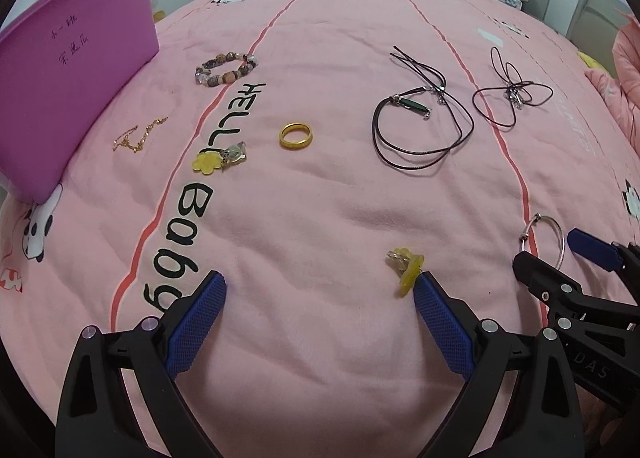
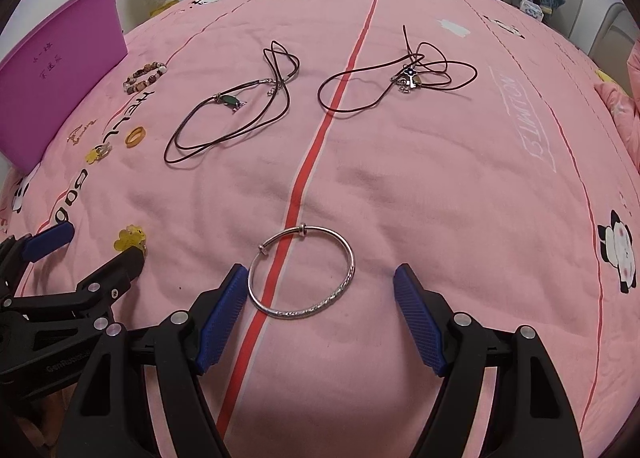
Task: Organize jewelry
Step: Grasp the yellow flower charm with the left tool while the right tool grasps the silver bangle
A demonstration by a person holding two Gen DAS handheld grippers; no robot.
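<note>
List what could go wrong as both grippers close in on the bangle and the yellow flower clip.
1. The silver bangle lies flat on the soft pink quilt; the open right gripper may push it into the fabric or pinch the quilt.
2. The yellow flower clip sits against one finger of the open left gripper, off centre, so closing could flick it away.
3. The grippers work close together and could collide.

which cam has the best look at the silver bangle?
Right wrist. The silver bangle lies whole and centred on the pink quilt, between the open right gripper fingers. The left wrist view catches only part of it at the right edge, cut off by the right gripper.
</note>
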